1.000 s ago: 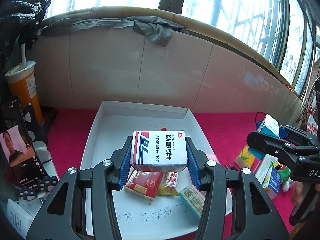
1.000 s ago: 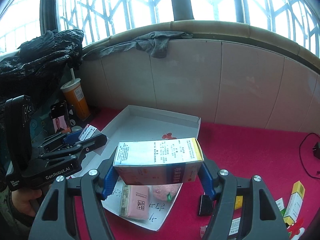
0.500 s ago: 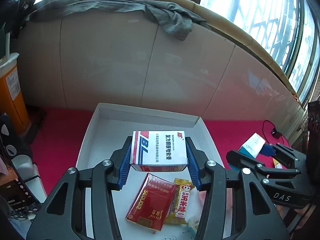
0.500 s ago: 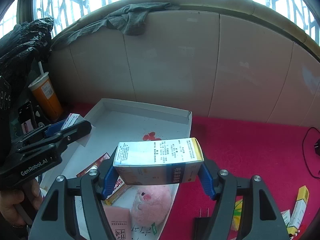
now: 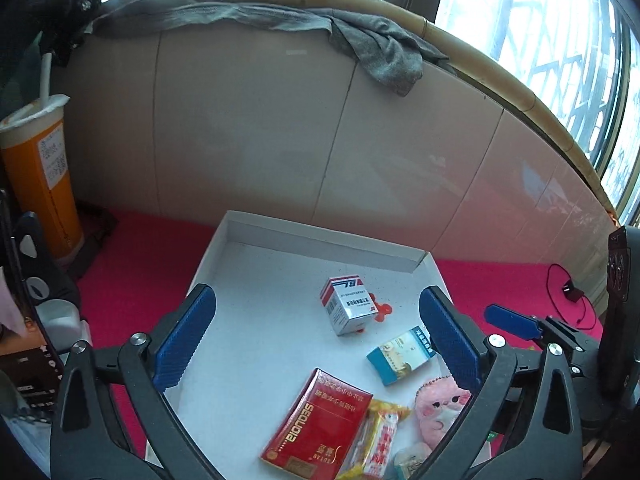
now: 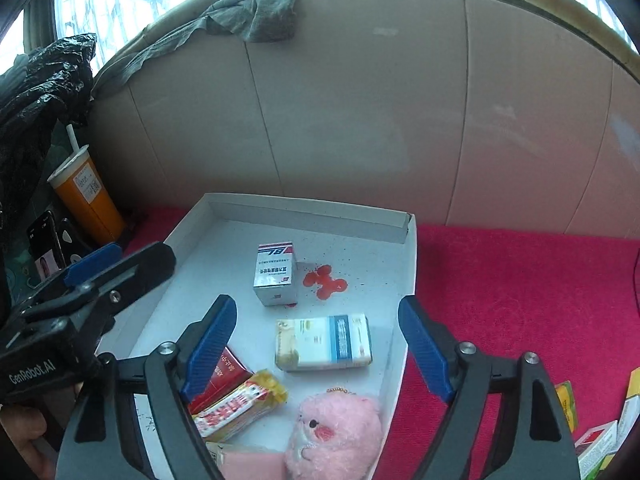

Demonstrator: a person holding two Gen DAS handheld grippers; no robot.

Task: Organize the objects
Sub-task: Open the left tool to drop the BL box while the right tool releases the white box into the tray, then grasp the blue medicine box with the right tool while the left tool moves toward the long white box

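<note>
While both tools hang spread wide and empty over white tray (image 5: 404, 258), red-white BL box (image 5: 347, 309) stands upright mid-tray beside red stain (image 6: 325, 280). Blue-white box (image 6: 323, 342) lies flat just nearer right tool (image 6: 312, 354) — left tool (image 5: 316, 338) above tray too. Red pack (image 5: 318, 422), yellow snack (image 6: 240, 404), pink plush (image 6: 334, 436) at near end. Tray on red cloth (image 6: 520, 280).

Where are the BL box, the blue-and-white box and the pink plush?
BL box (image 6: 275, 276), right wrist view, printed front face.
Blue-and-white box (image 6: 325, 343), right wrist view, top face.
Pink plush (image 6: 336, 436), right wrist view, face.
</note>
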